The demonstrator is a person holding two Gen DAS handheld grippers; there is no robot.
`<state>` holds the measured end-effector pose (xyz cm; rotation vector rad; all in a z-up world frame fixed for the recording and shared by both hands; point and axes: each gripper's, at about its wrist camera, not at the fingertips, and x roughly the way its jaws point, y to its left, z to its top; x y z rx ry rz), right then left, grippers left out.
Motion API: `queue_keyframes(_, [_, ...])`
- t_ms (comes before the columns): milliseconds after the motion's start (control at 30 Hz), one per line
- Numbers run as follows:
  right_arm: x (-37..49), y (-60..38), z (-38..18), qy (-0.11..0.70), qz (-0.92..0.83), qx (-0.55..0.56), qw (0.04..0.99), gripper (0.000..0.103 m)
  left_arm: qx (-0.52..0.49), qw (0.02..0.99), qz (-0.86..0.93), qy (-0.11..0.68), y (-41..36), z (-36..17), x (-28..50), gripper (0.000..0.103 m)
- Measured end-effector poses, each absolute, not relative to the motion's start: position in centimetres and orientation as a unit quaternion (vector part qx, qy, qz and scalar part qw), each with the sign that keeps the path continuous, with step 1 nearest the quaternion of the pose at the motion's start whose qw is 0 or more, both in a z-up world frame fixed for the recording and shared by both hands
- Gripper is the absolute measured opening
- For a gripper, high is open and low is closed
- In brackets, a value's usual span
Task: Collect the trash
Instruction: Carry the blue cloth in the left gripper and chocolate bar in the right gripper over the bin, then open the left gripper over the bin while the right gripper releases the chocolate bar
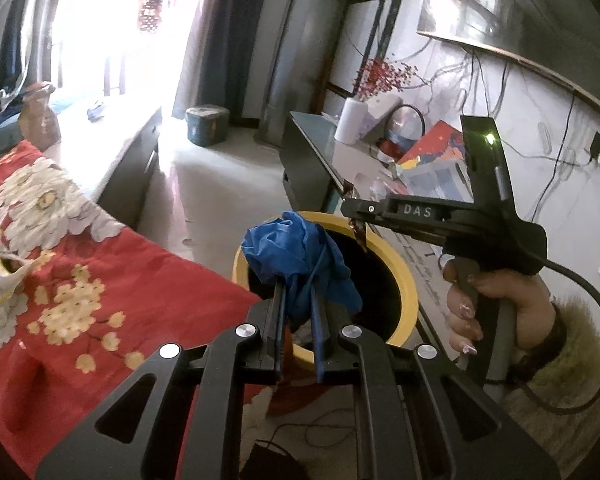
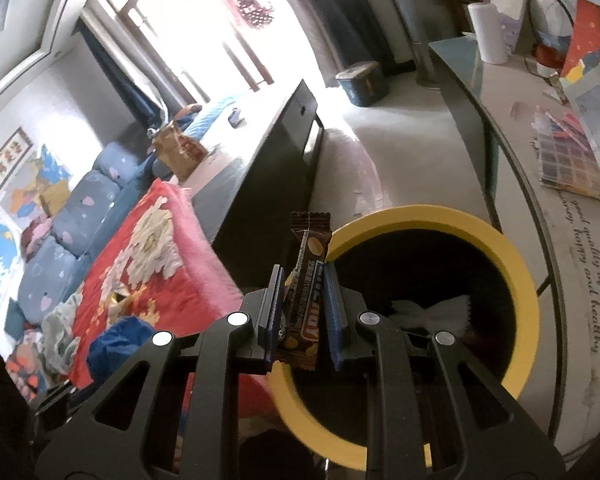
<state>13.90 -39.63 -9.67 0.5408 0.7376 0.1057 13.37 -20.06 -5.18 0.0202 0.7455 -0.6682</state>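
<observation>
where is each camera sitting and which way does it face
Left wrist: on the left gripper, looking down its fingers at the blue glove it clamps over the yellow bin; the right gripper and hand show.
Right wrist: on the right gripper, facing the brown snack wrapper it grips above the bin.
Shared: bin, red blanket, desk.

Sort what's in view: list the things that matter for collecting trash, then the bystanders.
In play: blue glove in left gripper; brown snack wrapper in right gripper; yellow-rimmed bin.

Bystanders: red floral blanket, paper roll, teal tin.
</observation>
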Motion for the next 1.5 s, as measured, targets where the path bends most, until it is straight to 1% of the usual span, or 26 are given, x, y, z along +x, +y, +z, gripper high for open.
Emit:
queue_keyframes(433, [13.4, -44.3, -11.9, 0.36, 0.009, 0.294, 0.885, 0.014, 0.035, 0.86, -0.346, 0.374, -24.3, -7.2, 13.9, 0.011])
queue_keyframes(1000, [13.1, -46.7, -14.1, 0.371, -0.024, 0.308, 0.876, 0.015, 0.053, 0.841, -0.362, 0.399, -27.9, -10.1, 15.3, 0.011])
queue_keyframes(1200, [13.2, -46.9, -14.7, 0.377, -0.026, 0.314, 0.871, 0.017, 0.054, 0.837, -0.36, 0.408, -28.9, -11.2, 16.0, 0.011])
queue_keyframes(1267, [13.2, -47.0, -14.9, 0.38, -0.026, 0.316, 0.869, 0.02, 0.051, 0.836, -0.361, 0.41, -29.1, -11.6, 16.2, 0.011])
queue_keyframes(1333, [13.2, -46.9, -15.0, 0.379, -0.028, 0.32, 0.868, 0.031, 0.048, 0.836, -0.358, 0.412, -29.1, -12.2, 16.3, 0.022])
queue_keyframes(1400, [13.1, -46.9, -14.9, 0.378, -0.029, 0.319, 0.869, 0.039, 0.041, 0.838, -0.352, 0.415, -28.8, -12.6, 16.6, 0.058])
queue_keyframes(1433, [13.0, -46.9, -14.8, 0.376, -0.03, 0.318, 0.87, 0.042, 0.038, 0.839, -0.351, 0.414, -28.6, -12.6, 16.7, 0.064])
queue_keyframes(1467, [13.0, -46.8, -14.6, 0.374, -0.032, 0.317, 0.871, 0.043, 0.036, 0.841, -0.348, 0.412, -28.4, -12.5, 16.7, 0.075])
queue_keyframes(1500, [13.0, -46.9, -14.6, 0.373, -0.034, 0.317, 0.872, 0.047, 0.037, 0.846, -0.342, 0.408, -28.1, -12.3, 16.7, 0.088])
